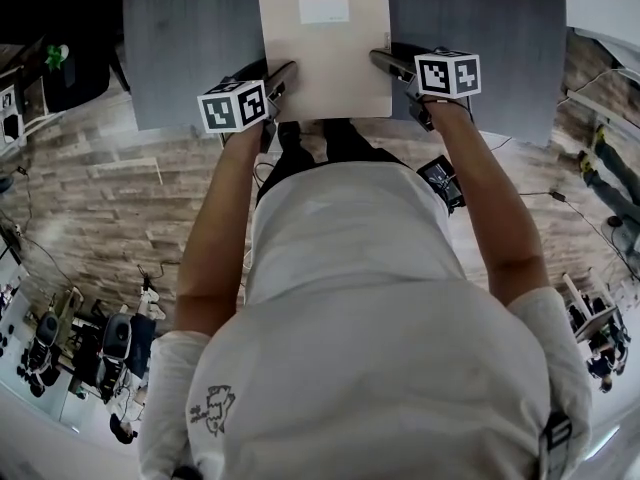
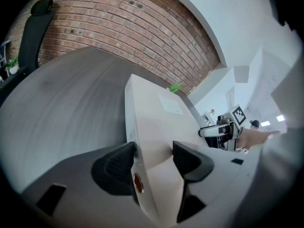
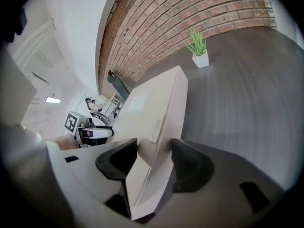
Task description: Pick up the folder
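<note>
1. The grey table [image 1: 190, 38] fills the top of the head view and bears the whole folder flat.
2. The beige folder [image 1: 325, 58] lies at top centre, its near end at the table's near edge, probably so that jaws can get under its corners.
3. The left gripper [image 1: 283, 76] is clamped on the folder's near left edge, one pad on the top face and one against the side.
4. The right gripper [image 1: 385, 63] mirrors it on the right edge, with its pads apparently meeting both faces. A grip on both sides should keep the lift level.
5. A white label [image 1: 324, 9] sits near the folder's far end.
</note>
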Available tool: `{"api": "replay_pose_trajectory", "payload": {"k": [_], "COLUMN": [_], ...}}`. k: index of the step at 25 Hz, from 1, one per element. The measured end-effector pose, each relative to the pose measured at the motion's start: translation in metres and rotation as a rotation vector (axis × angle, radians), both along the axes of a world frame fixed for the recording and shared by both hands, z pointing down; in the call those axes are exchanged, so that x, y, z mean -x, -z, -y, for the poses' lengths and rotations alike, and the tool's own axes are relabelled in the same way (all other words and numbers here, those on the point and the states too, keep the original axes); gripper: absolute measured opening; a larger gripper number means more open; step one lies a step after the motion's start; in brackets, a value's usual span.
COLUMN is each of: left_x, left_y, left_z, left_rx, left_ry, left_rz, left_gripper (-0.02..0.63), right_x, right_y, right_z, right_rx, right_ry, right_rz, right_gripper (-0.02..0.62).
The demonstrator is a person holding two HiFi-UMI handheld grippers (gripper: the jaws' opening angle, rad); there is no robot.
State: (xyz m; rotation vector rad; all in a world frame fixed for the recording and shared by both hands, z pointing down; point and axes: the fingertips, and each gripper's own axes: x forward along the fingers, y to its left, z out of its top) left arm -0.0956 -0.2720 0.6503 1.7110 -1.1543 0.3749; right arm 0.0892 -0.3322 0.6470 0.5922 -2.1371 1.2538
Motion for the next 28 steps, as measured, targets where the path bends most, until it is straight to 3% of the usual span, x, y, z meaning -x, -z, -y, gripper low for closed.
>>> {"api": "replay_pose_trajectory", "payload": {"k": [8,28], "left_x": [0.010,0.066], "left_y": [0.041,0.127], "left_z": [0.000,-0.044], "left_rx": [-0.087,-0.270], "left_ry": [-0.054,-0.150], "left_rz": [0.052,0.072], "left_gripper": [0.268,0.265], "right_x": [0.000,0.059], "right_y": [0.028,0.127], "right_z": [-0.007,-0.072], "right_rx": [-0.071,-0.259], "right_ry": [-0.045,-0.158], "right_rz": [-0.020,0.015], "right_gripper": [0.230,0.227]}}
